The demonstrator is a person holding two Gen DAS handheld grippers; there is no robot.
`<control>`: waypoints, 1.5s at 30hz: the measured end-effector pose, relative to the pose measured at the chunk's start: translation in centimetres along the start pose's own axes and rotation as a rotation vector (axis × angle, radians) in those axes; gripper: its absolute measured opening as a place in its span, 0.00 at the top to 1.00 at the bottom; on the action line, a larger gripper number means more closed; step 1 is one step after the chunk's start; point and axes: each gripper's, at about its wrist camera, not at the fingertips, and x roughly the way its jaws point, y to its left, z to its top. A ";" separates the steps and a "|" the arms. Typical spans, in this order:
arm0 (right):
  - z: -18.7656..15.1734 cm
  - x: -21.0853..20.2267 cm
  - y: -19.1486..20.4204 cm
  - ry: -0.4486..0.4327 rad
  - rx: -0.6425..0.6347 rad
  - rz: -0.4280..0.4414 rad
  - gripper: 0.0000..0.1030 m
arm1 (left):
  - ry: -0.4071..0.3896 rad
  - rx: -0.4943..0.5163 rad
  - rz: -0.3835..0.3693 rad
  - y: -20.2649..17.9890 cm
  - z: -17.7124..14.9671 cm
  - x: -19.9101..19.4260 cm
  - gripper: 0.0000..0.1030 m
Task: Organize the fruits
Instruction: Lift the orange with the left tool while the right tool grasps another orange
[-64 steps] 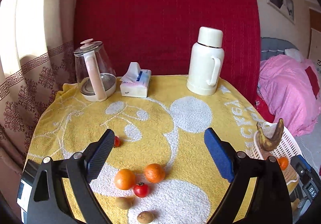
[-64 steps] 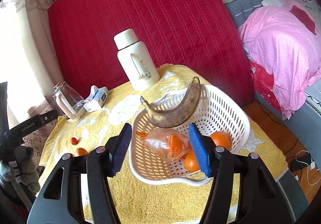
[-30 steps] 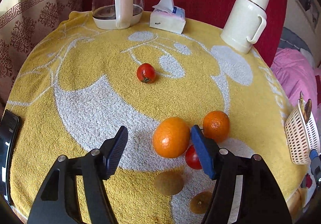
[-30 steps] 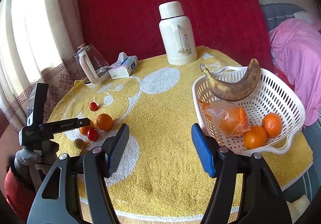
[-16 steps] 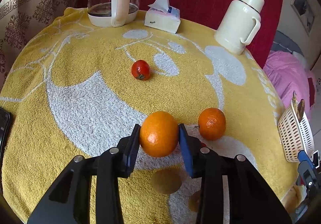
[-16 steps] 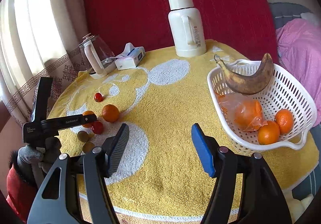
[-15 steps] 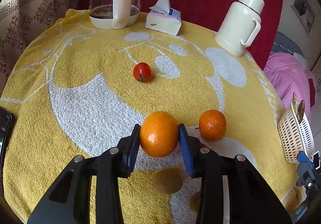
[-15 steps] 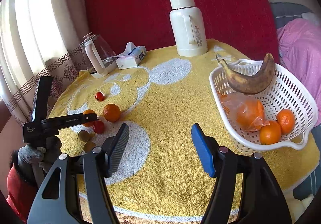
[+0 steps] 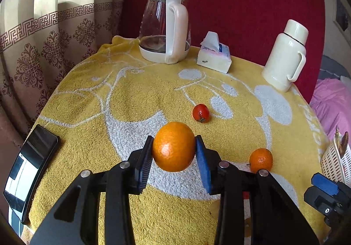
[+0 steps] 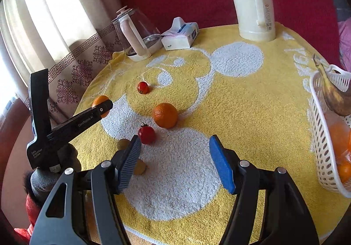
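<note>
One orange in hand, most fruit left on the table

The left gripper [image 9: 173, 152] clamps a round orange [image 9: 173, 146]; the right gripper [image 10: 175, 162] gapes empty. The white slotted plastic basket [image 10: 322, 157] at right holds some fruit.

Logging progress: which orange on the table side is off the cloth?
The orange clamped in the left tool, lifted above the towel; the other orange rests on it.

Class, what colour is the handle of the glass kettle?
Pale pink, clearest in the left wrist view: kettle handle.
</note>
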 end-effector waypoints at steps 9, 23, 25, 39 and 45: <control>2.1 5.4 2.2 0.058 -0.050 -0.017 0.36 | -0.017 -0.019 0.005 0.4 0.1 -0.8 0.63; 2.8 11.1 2.4 0.121 -0.091 -0.113 0.61 | -0.020 -0.028 -0.007 0.6 0.1 -0.9 0.63; 2.8 10.9 2.5 0.120 -0.092 -0.111 0.61 | -0.017 -0.028 -0.010 0.5 0.1 -0.9 0.63; 2.6 6.3 2.3 0.029 -0.041 -0.084 0.61 | -0.026 -0.024 -0.023 0.3 0.0 -1.2 0.63; 2.8 3.0 0.9 -0.032 -0.001 -0.092 0.61 | -0.027 -0.019 -0.025 0.1 -0.1 -1.2 0.63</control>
